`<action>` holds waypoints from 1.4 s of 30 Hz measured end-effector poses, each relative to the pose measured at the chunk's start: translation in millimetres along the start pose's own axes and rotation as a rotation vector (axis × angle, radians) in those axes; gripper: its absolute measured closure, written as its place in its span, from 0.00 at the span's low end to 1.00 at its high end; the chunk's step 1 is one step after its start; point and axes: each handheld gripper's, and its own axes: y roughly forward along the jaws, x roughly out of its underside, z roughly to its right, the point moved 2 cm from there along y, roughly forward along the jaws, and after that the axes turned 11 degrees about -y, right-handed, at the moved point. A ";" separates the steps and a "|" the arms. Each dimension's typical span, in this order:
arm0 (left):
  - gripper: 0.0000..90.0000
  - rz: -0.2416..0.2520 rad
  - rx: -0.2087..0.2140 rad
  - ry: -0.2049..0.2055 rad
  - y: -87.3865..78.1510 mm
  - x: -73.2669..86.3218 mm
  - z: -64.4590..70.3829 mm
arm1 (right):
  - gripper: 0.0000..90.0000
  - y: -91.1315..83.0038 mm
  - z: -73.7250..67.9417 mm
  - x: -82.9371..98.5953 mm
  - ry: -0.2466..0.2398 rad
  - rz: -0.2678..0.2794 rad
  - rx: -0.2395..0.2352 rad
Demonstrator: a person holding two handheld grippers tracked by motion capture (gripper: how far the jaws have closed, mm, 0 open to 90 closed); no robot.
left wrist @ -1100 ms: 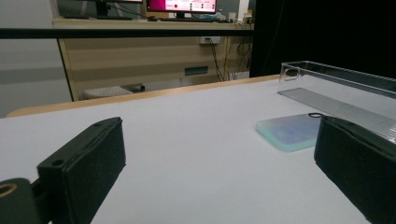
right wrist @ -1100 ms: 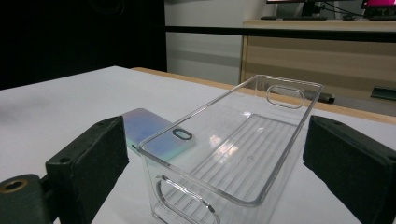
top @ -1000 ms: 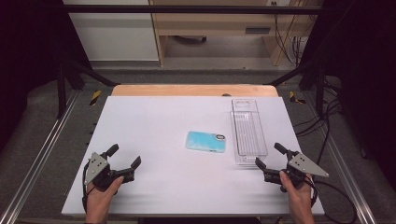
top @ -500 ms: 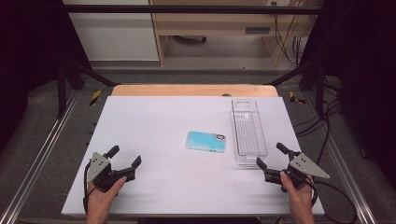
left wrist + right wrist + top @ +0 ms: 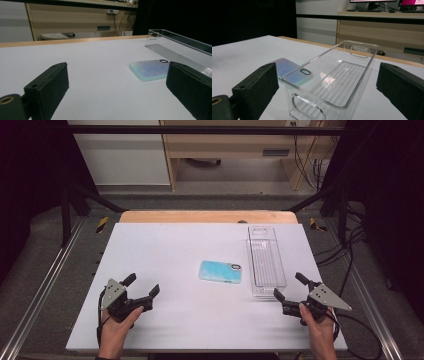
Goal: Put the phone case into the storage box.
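A light blue phone case lies flat near the middle of the white table, camera hole toward the right. Just right of it stands a long clear plastic tray, empty. My left gripper rests open at the front left, held by a hand and pointing toward the case, well short of it. At the front right, my right gripper is open and close to the tray's near end. Nothing sits between the jaws of either one.
A wooden strip borders the table's far edge. Metal rails run along both sides, and cables trail on the floor to the right. Cabinets stand beyond the table.
My left gripper has shifted a little forward and to the right. The right gripper has hardly moved, and both stay open.
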 end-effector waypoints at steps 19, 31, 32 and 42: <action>0.05 -0.145 0.038 0.129 59.6 -3.2 49.9 | 0.05 -2.1 -4.2 -4.0 -0.031 -0.011 0.003; 0.14 -0.214 0.071 0.143 99.4 -13.2 76.2 | 0.05 -2.8 -3.6 -3.4 -0.039 -0.016 0.012; 0.18 -0.207 0.070 0.144 101.8 -13.5 77.1 | 0.05 -3.0 -3.7 -3.2 -0.039 -0.018 0.011; 0.57 -0.264 0.081 0.134 127.1 -14.3 87.3 | 0.05 -3.7 -1.7 -2.9 -0.038 -0.021 0.026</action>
